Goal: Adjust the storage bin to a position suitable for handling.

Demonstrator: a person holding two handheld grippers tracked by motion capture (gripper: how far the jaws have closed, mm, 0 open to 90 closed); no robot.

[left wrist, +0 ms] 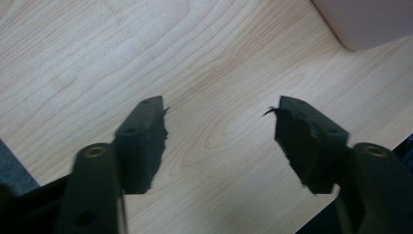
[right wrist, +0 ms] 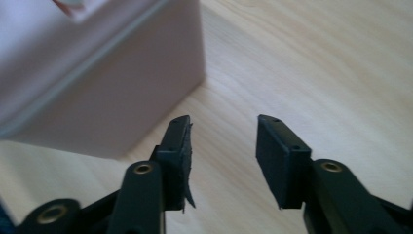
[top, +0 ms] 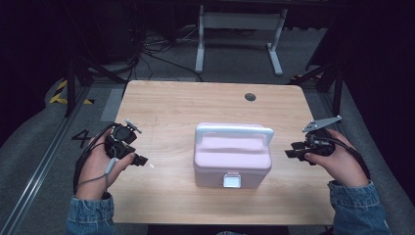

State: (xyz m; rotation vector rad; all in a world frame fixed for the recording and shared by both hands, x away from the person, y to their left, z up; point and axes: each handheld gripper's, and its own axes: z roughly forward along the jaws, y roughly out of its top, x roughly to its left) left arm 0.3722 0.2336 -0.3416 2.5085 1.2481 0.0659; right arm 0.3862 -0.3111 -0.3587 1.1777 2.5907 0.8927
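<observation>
A pink lidded box [top: 232,157] with a white carry handle [top: 234,131] and a white front latch [top: 231,180] stands in the middle of the wooden table [top: 176,105]. My left gripper [top: 140,160] is held at the table's left side, jaws pointing toward the box, open and empty. In the left gripper view the gripper [left wrist: 220,111] shows bare wood between its jaws, with a corner of the box [left wrist: 363,19] at top right. My right gripper [top: 292,151] is to the right of the box, open and empty. In the right gripper view the gripper [right wrist: 223,120] points at the table just beside the box's corner [right wrist: 97,83].
A round cable hole [top: 250,97] sits near the table's far edge. A white desk frame [top: 238,22] and loose cables lie on the floor beyond. Bare tabletop surrounds the box on all sides.
</observation>
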